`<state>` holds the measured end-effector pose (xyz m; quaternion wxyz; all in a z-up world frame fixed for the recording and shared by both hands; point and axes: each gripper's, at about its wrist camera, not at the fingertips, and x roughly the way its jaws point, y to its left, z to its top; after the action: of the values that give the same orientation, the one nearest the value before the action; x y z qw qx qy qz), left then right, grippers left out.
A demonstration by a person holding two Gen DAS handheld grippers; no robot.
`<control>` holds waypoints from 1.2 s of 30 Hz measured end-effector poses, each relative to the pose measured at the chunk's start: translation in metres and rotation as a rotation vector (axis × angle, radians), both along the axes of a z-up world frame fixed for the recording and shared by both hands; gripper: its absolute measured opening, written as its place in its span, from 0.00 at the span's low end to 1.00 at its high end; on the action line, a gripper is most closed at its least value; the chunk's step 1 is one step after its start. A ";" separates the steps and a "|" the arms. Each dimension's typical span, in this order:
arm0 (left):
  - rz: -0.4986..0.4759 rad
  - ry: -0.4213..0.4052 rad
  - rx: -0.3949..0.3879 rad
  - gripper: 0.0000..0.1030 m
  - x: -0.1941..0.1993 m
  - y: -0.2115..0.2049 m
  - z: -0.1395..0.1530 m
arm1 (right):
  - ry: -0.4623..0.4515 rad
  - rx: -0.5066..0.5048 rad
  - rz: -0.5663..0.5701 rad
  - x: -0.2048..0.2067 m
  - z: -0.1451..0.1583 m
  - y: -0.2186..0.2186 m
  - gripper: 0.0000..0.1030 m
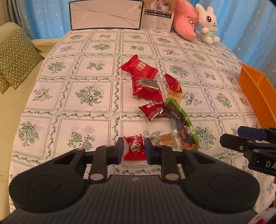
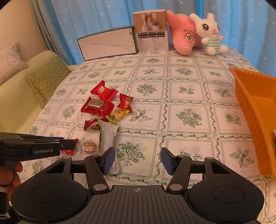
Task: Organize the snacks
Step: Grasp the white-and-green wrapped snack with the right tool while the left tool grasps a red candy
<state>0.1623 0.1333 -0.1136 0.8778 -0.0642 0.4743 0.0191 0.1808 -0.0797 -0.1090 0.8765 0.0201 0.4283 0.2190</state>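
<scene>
A small red candy (image 1: 134, 149) lies on the tablecloth at the near edge of a snack pile, and my left gripper (image 1: 134, 151) is shut on it, its blue pads pressing both sides of the wrapper. Beyond it lie several red packets (image 1: 146, 87), a yellow candy (image 1: 176, 95), a long green-edged packet (image 1: 182, 118) and a clear-wrapped amber candy (image 1: 165, 138). My right gripper (image 2: 138, 160) stands open over bare cloth, right of the pile (image 2: 101, 106), with nothing between its fingers. The green-edged packet (image 2: 107, 136) ends beside its left finger. An orange tray (image 2: 250, 103) sits at the right.
At the table's far edge stand a white box (image 1: 105, 16), a printed carton (image 1: 158, 15), a pink plush (image 1: 186, 22) and a white rabbit plush (image 1: 208, 24). A sofa with a green zigzag cushion (image 1: 15, 58) is on the left. The orange tray (image 1: 255, 89) borders the right edge.
</scene>
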 end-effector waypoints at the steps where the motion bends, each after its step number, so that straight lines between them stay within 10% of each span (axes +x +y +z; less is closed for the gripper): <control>1: -0.003 0.005 0.001 0.18 0.001 0.000 -0.002 | 0.003 0.002 0.001 0.001 -0.001 0.001 0.57; 18: 0.019 -0.038 -0.014 0.15 -0.006 0.012 0.009 | 0.022 0.036 0.092 0.020 -0.021 0.047 0.56; 29: 0.016 -0.058 -0.025 0.15 -0.011 0.010 0.018 | -0.010 -0.062 0.133 0.025 -0.031 0.064 0.27; 36: 0.003 -0.064 -0.032 0.15 -0.018 0.002 0.024 | 0.014 -0.052 0.111 0.019 -0.030 0.055 0.26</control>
<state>0.1445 0.1354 -0.0900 0.8914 -0.0794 0.4461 0.0110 0.1993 -0.0250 -0.1390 0.8603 -0.0249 0.4404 0.2557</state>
